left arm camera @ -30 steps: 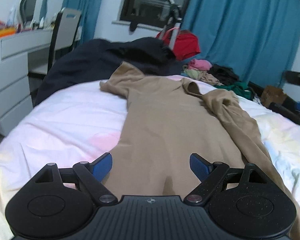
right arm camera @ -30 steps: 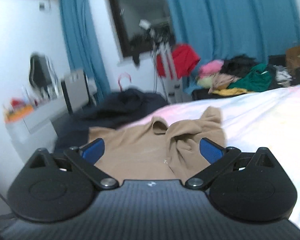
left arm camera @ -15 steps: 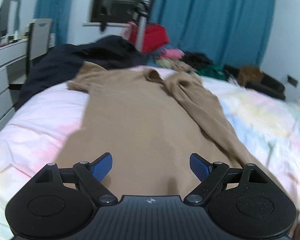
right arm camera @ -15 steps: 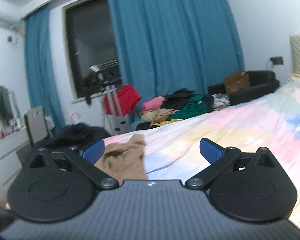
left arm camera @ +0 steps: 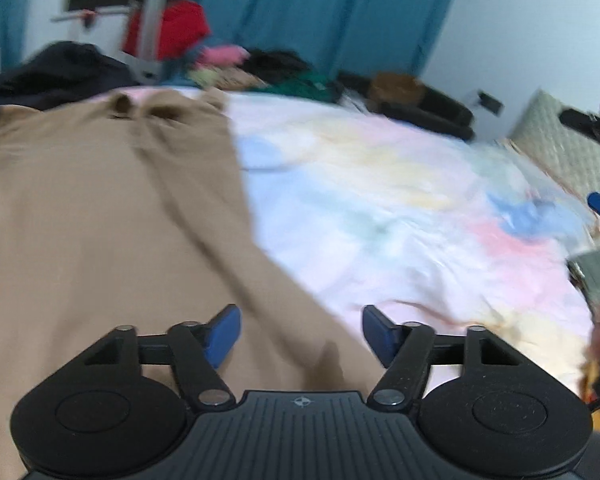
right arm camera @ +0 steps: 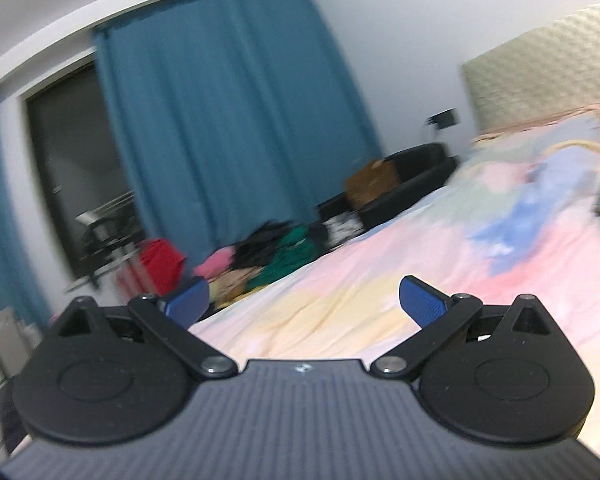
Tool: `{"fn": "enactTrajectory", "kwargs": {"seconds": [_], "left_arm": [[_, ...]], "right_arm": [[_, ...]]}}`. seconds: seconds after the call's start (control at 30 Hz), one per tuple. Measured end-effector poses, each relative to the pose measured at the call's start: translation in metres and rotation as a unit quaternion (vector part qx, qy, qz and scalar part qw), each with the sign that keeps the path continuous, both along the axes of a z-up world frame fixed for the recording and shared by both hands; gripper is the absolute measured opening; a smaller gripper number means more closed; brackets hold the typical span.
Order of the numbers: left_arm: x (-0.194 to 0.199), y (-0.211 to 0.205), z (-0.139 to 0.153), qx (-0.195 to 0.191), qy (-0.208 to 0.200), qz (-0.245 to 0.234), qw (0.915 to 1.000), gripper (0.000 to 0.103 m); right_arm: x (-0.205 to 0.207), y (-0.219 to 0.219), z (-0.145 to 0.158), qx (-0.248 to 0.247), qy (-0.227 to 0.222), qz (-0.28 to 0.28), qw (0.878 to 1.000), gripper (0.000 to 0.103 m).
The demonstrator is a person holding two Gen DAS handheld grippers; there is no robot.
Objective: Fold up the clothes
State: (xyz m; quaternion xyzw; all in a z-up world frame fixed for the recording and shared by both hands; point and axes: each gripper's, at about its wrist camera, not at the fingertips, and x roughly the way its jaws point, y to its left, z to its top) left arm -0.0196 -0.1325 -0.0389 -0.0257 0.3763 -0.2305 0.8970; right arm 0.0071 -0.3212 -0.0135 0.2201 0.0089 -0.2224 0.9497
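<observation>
Tan long-sleeved knit garment (left arm camera: 100,240) spread lengthwise on pastel-patterned bed (left arm camera: 400,208), one sleeve laid inward. Left tongs (left arm camera: 300,332) agape above hem; right tongs (right arm camera: 304,300) agape, empty. Likely mid-fold: next, pinching an edge.

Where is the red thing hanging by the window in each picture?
Left wrist view: the red garment hangs at the top left, beyond the tan garment.
Right wrist view: it shows at lower left, just above the left blue pad of the right tongs.
Shared landmark: the pink garment in the clothes pile beside it.
</observation>
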Motion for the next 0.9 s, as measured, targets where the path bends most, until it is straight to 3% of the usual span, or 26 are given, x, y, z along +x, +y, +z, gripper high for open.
{"fn": "enactTrajectory", "kwargs": {"seconds": [0.17, 0.23, 0.37, 0.43, 0.47, 0.53, 0.67, 0.73, 0.9], "left_arm": [[-0.003, -0.063, -0.016, 0.024, 0.032, -0.045, 0.9982, 0.040], [-0.006, -0.073, -0.026, 0.032, 0.038, -0.060, 0.9970, 0.040], [-0.016, -0.084, -0.051, 0.072, 0.051, -0.077, 0.9931, 0.041], [-0.022, -0.088, -0.060, 0.097, 0.032, -0.085, 0.9911, 0.030], [-0.025, -0.089, -0.064, 0.107, 0.022, -0.090, 0.9899, 0.015], [-0.026, -0.083, -0.067, 0.106, 0.014, -0.090, 0.9902, 0.007], [-0.028, -0.053, -0.044, 0.050, 0.018, -0.065, 0.9964, 0.004], [-0.031, -0.021, -0.030, -0.002, 0.032, -0.049, 0.9983, 0.004], [-0.038, 0.058, 0.005, -0.131, 0.067, -0.007, 0.9891, 0.004]], "right_arm": [[0.000, -0.018, -0.012, 0.034, 0.002, -0.011, 0.999, 0.103], [-0.001, -0.021, -0.018, 0.052, 0.004, -0.007, 0.999, 0.103], [0.001, -0.013, -0.019, 0.038, 0.010, 0.016, 0.999, 0.103], [0.003, -0.013, -0.019, 0.038, 0.010, 0.024, 0.999, 0.103], [0.004, -0.015, -0.019, 0.041, 0.012, 0.026, 0.999, 0.103], [0.004, -0.017, -0.021, 0.051, 0.014, 0.028, 0.998, 0.103], [0.003, -0.020, -0.022, 0.069, 0.017, 0.025, 0.997, 0.103], [0.003, -0.017, -0.021, 0.070, 0.020, 0.025, 0.997, 0.103], [0.010, -0.006, -0.020, 0.057, 0.036, 0.038, 0.997, 0.103]]}}
